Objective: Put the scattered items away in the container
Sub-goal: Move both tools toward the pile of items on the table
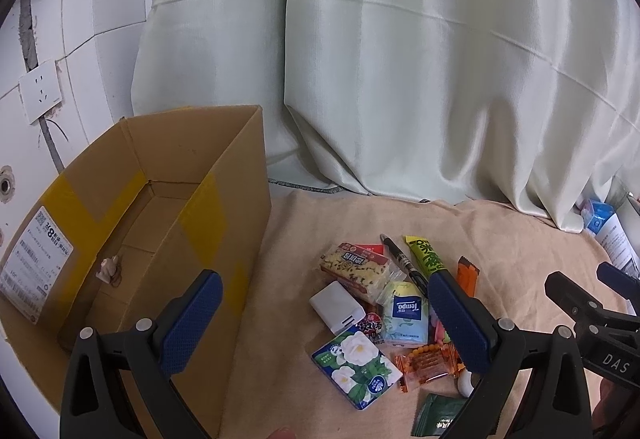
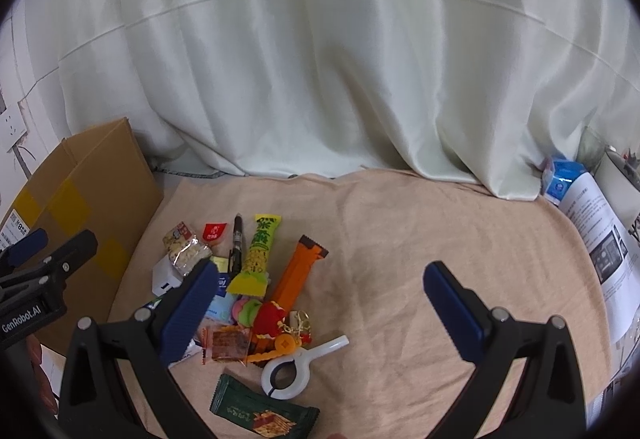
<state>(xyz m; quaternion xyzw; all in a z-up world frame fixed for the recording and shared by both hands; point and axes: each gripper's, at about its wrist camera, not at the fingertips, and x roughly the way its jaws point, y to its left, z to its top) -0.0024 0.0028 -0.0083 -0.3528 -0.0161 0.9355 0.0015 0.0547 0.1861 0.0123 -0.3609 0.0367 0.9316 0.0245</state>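
Left wrist view: left gripper (image 1: 320, 319) spread wide, clamped on nothing, hovering over the seam between cardboard box (image 1: 160, 199) and the pile of scattered items (image 1: 384, 303). Box to its left, open at the top, nearly bare inside save a small scrap on the floor. Pile below and slightly right on the beige towel (image 1: 500, 239); white charger (image 1: 335, 305) and tissue pack (image 1: 402, 313) lying almost between the fingers. Black pen (image 1: 400, 257) pointing away, long axis running far-left to near-right.

Right wrist view: right gripper (image 2: 320, 303) likewise wide apart and empty. Pile to its lower left, left finger overlapping its edge; orange bar (image 2: 300, 271) and green snack stick (image 2: 258, 251) both lying lengthwise away from the camera, leaning right at the far end. White ring clip (image 2: 296, 367) and dark green sachet (image 2: 264, 411) nearest. Box far left, beyond the left gripper.

Judged: left hand nearer both pile and box; a short sideways carry to the left.
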